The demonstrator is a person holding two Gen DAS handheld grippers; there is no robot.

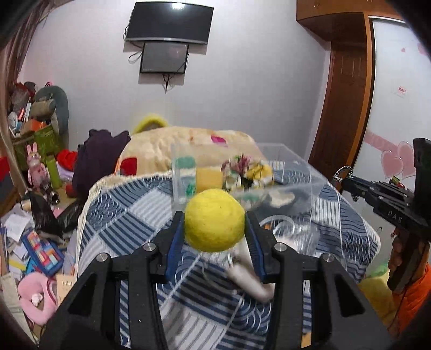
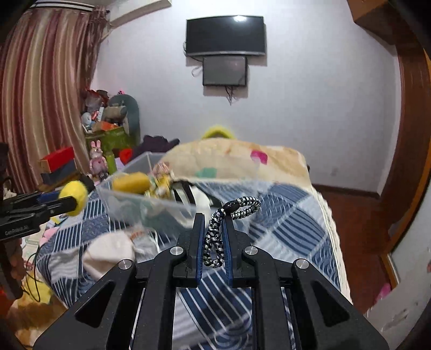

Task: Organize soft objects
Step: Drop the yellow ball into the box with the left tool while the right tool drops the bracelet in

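My left gripper (image 1: 214, 218) is shut on a yellow felt ball (image 1: 214, 220) and holds it above the blue striped bedspread (image 1: 129, 215), just short of a clear plastic box (image 1: 293, 172). The ball also shows in the right wrist view (image 2: 74, 198). My right gripper (image 2: 212, 218) is shut on a black-and-white braided cord loop (image 2: 231, 212), which also shows in the left wrist view (image 1: 342, 173). The box (image 2: 126, 196) holds several soft items, among them a yellow sponge (image 2: 132, 182). A white soft object (image 2: 107, 254) lies on the bed in front of the box.
A beige quilt (image 1: 172, 145) is piled behind the box. Cluttered floor and stacked toys lie to the left (image 1: 37, 167). A wooden wardrobe (image 1: 347, 88) stands on the right. Two screens (image 1: 169, 23) hang on the far wall.
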